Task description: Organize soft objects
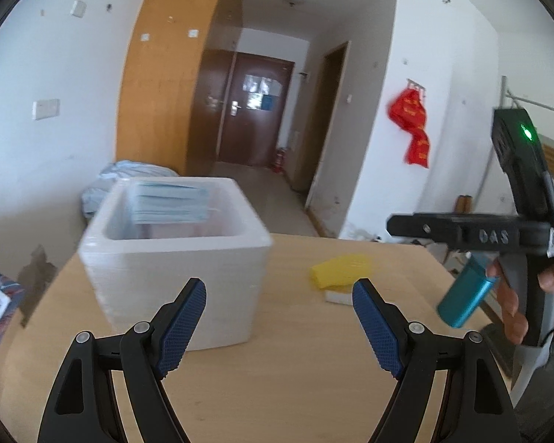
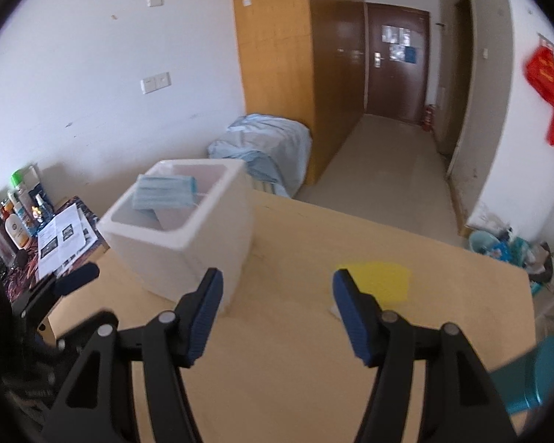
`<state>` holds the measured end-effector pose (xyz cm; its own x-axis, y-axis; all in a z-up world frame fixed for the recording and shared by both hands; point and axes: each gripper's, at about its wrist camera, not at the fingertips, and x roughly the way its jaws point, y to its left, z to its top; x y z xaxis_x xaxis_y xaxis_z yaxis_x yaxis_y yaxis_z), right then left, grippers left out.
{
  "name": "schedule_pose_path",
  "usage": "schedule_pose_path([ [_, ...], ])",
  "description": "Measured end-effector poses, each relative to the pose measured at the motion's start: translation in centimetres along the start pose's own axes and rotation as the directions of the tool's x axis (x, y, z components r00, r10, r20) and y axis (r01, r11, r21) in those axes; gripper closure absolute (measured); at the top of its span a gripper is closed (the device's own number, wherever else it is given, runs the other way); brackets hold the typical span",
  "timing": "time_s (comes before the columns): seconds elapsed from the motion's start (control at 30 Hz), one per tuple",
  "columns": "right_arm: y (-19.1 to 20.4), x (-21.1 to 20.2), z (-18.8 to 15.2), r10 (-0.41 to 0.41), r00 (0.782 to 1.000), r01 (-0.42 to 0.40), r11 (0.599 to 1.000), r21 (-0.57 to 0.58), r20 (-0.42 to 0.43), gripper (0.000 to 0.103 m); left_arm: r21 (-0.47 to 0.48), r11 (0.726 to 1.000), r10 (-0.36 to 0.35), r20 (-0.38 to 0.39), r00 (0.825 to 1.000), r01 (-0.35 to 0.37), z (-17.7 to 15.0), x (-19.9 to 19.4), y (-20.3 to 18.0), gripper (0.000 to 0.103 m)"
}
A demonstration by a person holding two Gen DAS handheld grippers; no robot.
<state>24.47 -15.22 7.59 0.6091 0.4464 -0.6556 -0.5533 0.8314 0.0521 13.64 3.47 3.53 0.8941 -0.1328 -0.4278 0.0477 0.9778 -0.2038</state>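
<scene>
Both jaws of the left gripper (image 1: 279, 326) stand wide apart in the left wrist view, with nothing between the 2 blue pads (image 1: 183, 326) but bare table (image 1: 277, 398). Ahead of the left pad, and partly behind it, stands a white foam box (image 1: 173, 280), open at the top. A stack of pale blue face masks (image 1: 170, 203) leans inside it, rising to about the rim. Beyond the right pad, and apart from it, a yellow cloth (image 1: 341, 269) lies on the table over a small white block (image 1: 338, 297). At the right edge a hand (image 1: 528, 295) holds the handle of the right gripper, seen side-on; its tips are out of this frame.

From the right wrist view, the right gripper (image 2: 277, 319) also has its jaws released, gaping over bare wood with no object between them. The white foam box (image 2: 188, 243) sits ahead and to the left, its near corner just behind the left pad (image 2: 203, 317). The face masks (image 2: 166, 192) lie inside, propped against the far left wall of the box. The yellow cloth (image 2: 384, 280) lies flat just beyond the right pad, slightly to its right, not within the jaws. One blue tip of the left gripper (image 2: 79, 277) shows at the left edge, beside the box.
</scene>
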Motion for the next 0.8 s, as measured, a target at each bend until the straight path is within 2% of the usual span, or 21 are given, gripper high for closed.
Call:
schedule_pose_path([
  [0.3,-2.9,-2.7,-4.6,-0.070,0.998,0.070,0.996,0.048,-0.005,0.037,0.037,0.996,-0.077,-0.036,0.996,0.078,-0.1,1.6,-3.8,0.021],
  [0.53,-3.6,-3.9,-7.1,-0.084,0.996,0.083,0.995,0.058,0.007,0.037,0.067,0.990,-0.118,-0.051,0.992,0.121,0.2,2.5,-6.2,0.021],
  [0.8,-4.6,-4.6,-9.4,-0.092,0.996,0.091,0.993,0.069,0.008,0.037,0.126,0.985,-0.105,-0.111,0.988,0.119,0.2,5.0,-8.2,0.021],
])
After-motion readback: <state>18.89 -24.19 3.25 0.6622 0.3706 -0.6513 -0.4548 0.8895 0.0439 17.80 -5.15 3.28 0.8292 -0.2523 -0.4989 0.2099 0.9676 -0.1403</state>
